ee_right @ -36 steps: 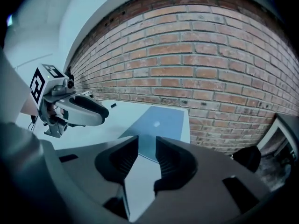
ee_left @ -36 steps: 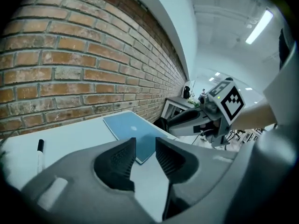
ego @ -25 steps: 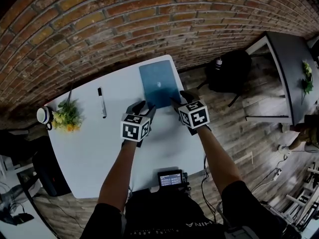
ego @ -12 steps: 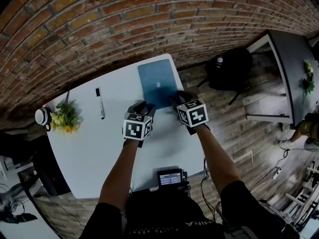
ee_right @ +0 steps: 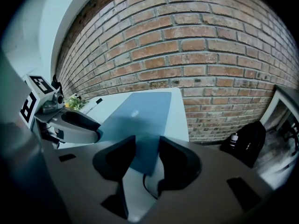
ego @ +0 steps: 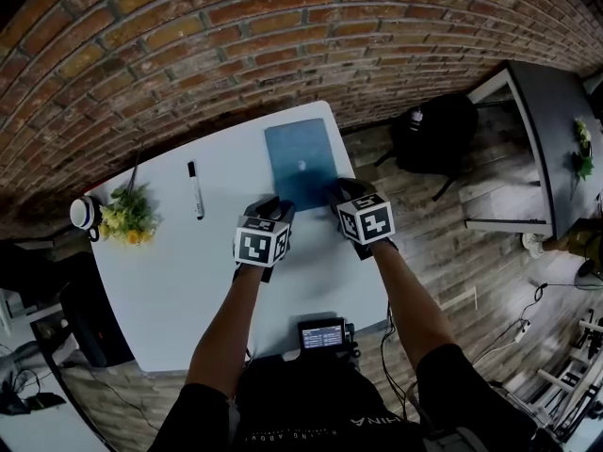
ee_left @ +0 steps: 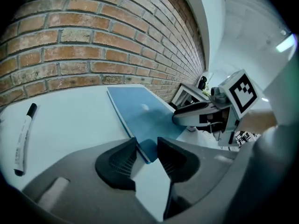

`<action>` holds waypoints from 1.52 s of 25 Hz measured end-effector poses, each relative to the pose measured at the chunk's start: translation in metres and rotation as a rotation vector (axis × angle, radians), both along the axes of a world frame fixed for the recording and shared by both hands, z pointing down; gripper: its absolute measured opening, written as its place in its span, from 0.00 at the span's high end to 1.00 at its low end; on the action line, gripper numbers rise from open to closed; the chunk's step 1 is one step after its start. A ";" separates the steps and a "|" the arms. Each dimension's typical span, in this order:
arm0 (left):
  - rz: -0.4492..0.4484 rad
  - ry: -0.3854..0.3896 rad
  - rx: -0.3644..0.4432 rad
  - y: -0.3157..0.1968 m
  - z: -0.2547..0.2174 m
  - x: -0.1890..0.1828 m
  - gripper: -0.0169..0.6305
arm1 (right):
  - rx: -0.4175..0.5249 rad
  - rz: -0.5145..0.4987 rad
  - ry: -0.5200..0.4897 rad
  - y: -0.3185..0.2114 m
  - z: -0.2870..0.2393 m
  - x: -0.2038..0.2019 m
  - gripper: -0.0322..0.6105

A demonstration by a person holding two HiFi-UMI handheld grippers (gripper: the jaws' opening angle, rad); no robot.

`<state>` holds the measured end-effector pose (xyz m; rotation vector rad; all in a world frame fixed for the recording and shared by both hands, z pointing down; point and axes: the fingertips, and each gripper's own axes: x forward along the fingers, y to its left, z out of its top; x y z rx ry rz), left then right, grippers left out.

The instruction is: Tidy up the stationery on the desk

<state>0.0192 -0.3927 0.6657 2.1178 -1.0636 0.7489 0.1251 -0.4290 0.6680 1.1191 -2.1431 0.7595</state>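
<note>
As two grippers (ego: 271,205) (ego: 337,192) close, one notebook (ego: 301,158), one marker (ego: 194,189)

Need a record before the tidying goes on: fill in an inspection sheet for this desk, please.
Surface: white desk, no spills seen.
Job's things: blue notebook lying flat at the far edge; marker pen lying to its left.
Clutter: yellow flowers and a white mug at the left edge; small screen device at the near edge.
Grippers: left hand-held gripper straddles the notebook's near left corner, right hand-held gripper its near right corner; both sets of jaws have just been closing, not yet pressing.
Cables: loose cables on the floor at right.
Surroundings: brick wall, wooden floor, black backpack, dark table.
</note>
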 end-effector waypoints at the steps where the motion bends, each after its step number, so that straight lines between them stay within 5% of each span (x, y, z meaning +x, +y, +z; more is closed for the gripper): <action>1: 0.002 -0.001 -0.001 0.004 0.000 -0.002 0.75 | -0.002 -0.003 -0.001 0.004 0.000 -0.002 0.69; 38: -0.074 -0.023 -0.068 0.256 0.001 -0.175 0.78 | -0.059 -0.198 -0.005 0.252 0.004 -0.175 0.72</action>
